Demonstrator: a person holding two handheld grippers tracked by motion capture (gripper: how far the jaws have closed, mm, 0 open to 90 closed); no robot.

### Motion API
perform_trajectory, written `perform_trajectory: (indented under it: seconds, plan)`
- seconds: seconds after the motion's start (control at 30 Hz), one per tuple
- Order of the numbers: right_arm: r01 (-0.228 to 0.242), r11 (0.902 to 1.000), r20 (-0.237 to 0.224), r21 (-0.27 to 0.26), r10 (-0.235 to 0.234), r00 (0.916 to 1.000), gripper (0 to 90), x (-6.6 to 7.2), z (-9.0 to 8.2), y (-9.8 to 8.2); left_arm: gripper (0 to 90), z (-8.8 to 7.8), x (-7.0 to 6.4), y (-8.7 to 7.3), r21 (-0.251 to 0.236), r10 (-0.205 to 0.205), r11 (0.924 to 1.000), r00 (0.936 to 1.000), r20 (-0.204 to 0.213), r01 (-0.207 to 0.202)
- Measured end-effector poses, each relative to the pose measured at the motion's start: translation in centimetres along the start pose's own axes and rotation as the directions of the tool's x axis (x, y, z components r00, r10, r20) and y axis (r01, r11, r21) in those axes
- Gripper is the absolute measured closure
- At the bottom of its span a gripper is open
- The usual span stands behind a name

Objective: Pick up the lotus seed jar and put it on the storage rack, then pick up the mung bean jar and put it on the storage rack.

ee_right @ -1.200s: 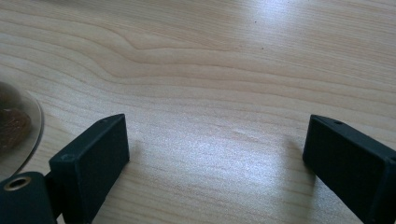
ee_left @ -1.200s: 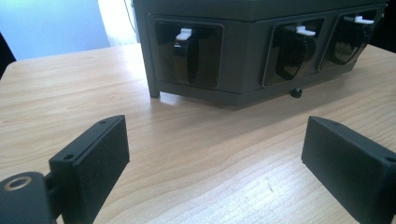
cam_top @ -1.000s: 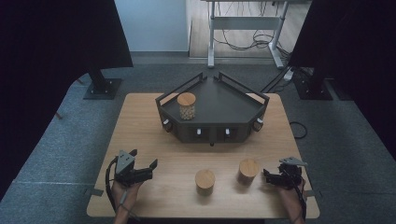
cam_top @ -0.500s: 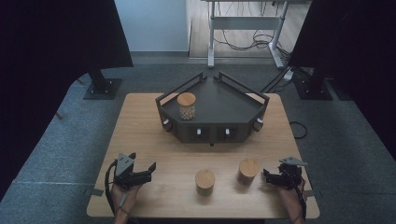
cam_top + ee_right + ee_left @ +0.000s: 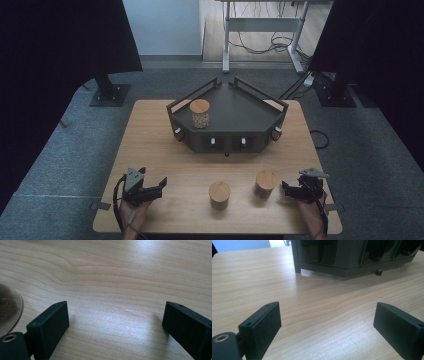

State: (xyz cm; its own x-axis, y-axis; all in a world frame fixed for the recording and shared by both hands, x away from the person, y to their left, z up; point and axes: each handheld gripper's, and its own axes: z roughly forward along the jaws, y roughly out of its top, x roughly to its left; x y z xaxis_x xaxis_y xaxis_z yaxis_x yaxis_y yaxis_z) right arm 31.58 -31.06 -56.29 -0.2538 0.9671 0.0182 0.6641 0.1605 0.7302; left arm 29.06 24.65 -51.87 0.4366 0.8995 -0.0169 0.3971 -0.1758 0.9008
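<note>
Three glass jars with wooden lids are in the high view. One jar (image 5: pixel 199 114) stands on the left part of a black angular stand (image 5: pixel 250 117) at the back of the wooden table (image 5: pixel 150 135). Two more jars (image 5: pixel 219 194) (image 5: pixel 265 183) stand side by side near the front edge. My left gripper (image 5: pixel 161 184) rests at the front left, pointing right, and is open over bare wood (image 5: pixel 327 312). My right gripper (image 5: pixel 285 189) lies at the front right, just right of the nearer jar, and is open with nothing between its pads (image 5: pixel 116 312). That jar's glass edge (image 5: pixel 8 307) sits at the left of the right gripper view.
The stand's front face (image 5: pixel 352 255) with its small knobs rises ahead in the left gripper view. Dark curtains hang on both sides of the table, and a metal desk frame (image 5: pixel 260 35) stands behind it on the grey floor.
</note>
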Motion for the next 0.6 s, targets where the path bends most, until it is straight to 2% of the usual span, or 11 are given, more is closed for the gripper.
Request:
perform_trajectory:
  seconds: [0.17, 0.33, 0.6]
  plan:
    - [-0.001, 1.0000, -0.001, 0.000, 0.001, 1.0000, 6.3, -0.01, -0.01, 0.00, 7.5, 0.11, 0.05, -0.25, 0.005, -0.003, 1.0000, 1.0000, -0.001, 0.003]
    - [-0.016, 0.9997, -0.046, -0.019, 0.015, 0.9988, 8.0, -0.34, -0.21, -0.07, 7.3, 0.47, 0.40, -0.63, 0.024, -0.017, 0.9996, 0.9999, -0.003, 0.017]
    - [-0.013, 0.9993, -0.039, -0.035, 0.012, 0.9992, 8.6, -0.32, -0.55, -0.05, 7.2, 1.00, 0.51, -1.08, 0.050, -0.016, 0.9986, 0.9998, -0.009, 0.016]
